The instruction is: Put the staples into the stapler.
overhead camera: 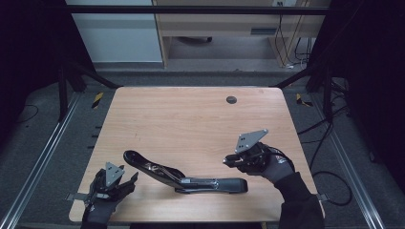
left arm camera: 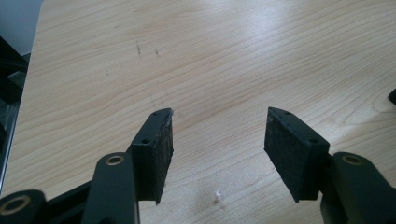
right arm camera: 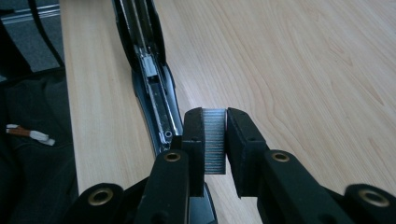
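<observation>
My right gripper (right arm camera: 215, 140) clamps what looks like a staple strip (right arm camera: 215, 140); the opened stapler (overhead camera: 184, 176) lies at nine o'clock of it, and my left gripper (left arm camera: 218, 140) gapes empty.

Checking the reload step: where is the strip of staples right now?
The strip of staples is clamped between the right gripper's jaws, just above the opened stapler's channel, near the table's front right.

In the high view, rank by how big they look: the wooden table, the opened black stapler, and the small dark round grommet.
Largest to smallest:
1. Light wooden table
2. Opened black stapler
3. Small dark round grommet, farther from the camera, yet plainly smallest.
</observation>
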Demonstrator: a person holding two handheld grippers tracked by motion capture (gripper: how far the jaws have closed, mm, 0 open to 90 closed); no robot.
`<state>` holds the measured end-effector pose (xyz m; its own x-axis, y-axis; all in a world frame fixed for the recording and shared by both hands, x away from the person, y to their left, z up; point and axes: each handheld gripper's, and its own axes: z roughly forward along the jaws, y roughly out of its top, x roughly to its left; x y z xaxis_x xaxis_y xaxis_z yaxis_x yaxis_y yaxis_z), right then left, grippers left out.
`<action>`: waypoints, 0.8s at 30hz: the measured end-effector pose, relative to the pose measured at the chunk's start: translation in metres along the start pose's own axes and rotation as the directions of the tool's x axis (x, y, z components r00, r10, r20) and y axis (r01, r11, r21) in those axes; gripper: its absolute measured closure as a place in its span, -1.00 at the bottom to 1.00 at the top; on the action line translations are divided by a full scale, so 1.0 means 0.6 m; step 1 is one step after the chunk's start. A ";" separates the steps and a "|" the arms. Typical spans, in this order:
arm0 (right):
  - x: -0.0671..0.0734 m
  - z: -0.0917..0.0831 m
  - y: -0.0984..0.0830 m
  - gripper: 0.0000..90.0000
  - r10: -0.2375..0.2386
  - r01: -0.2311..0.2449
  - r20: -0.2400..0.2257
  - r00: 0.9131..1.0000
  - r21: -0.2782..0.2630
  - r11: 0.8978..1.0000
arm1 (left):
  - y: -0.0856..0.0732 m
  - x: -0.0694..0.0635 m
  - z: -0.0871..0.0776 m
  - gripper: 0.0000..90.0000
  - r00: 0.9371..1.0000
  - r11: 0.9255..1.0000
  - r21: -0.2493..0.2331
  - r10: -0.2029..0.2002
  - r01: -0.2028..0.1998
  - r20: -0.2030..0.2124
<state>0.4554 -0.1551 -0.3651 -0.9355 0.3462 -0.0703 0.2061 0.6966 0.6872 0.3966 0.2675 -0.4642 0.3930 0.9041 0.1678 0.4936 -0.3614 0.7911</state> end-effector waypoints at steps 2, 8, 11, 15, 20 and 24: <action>0.001 0.002 0.005 0.73 -0.005 0.005 -0.005 1.000 0.008 1.000 | 0.000 0.000 0.000 -0.07 1.000 1.000 0.000 0.001 -0.001 -0.001; 0.002 0.009 0.017 0.73 -0.027 0.027 -0.022 0.999 0.006 1.000 | 0.000 0.000 0.000 -0.07 1.000 1.000 0.000 0.000 0.000 0.001; 0.002 0.012 0.024 0.73 -0.036 0.036 -0.034 0.999 0.002 0.999 | 0.000 0.001 0.000 -0.07 1.000 1.000 -0.004 -0.003 0.003 0.003; 0.003 0.015 0.032 0.73 -0.048 0.048 -0.041 0.998 0.002 0.999 | 0.000 0.001 0.002 -0.07 1.000 1.000 0.009 0.000 0.000 0.005; 0.006 0.020 0.039 0.73 -0.069 0.069 -0.057 0.996 0.008 0.998 | -0.001 0.002 0.002 -0.08 1.000 1.000 0.006 -0.006 0.006 0.004; 0.007 0.030 0.048 0.73 -0.081 0.083 -0.079 0.994 0.026 0.996 | 0.000 0.002 0.000 -0.07 1.000 1.000 0.002 -0.005 0.005 0.004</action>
<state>0.4623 -0.1223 -0.3587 -0.9688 0.2381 -0.0686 0.1350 0.7393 0.6597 0.3972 0.2685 -0.4642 0.3939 0.9048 0.1618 0.4970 -0.3577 0.7906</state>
